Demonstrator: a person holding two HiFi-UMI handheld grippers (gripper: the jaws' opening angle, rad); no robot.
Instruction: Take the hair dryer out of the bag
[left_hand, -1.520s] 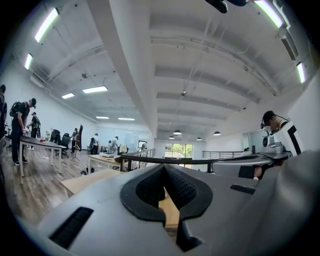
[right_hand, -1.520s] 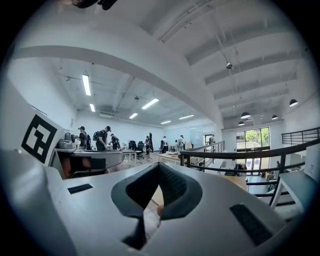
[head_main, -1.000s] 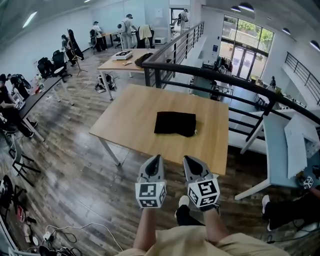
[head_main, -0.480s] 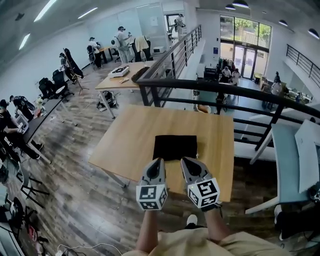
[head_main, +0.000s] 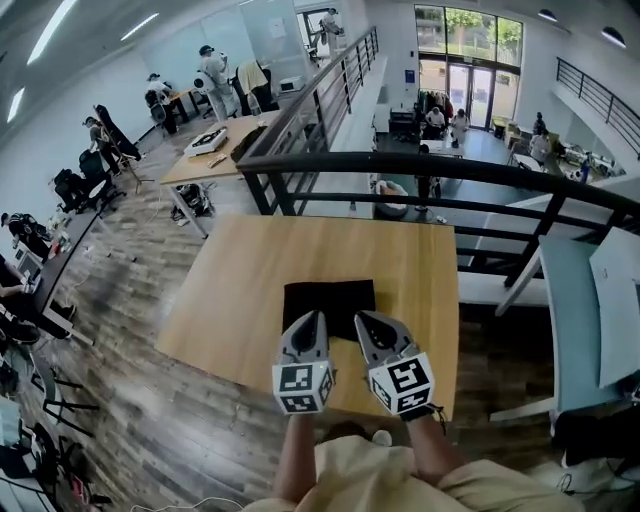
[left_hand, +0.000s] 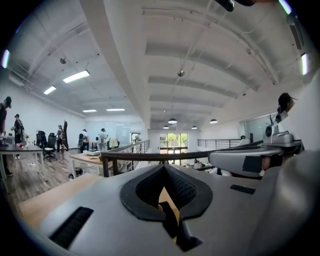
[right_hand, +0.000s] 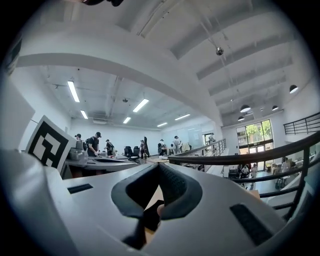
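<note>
You are holding the left gripper (head_main: 312, 322) and the right gripper (head_main: 369, 322) side by side over the near edge of the table (head_main: 240, 280), both pointing toward its far edge. Each gripper's jaws are pressing together with nothing between them. The black bag (head_main: 328, 298) is lying flat on the table near the middle of the near edge, just ahead of both gripper tips, which are partly covering it. The hair dryer is not showing in any view.
</note>
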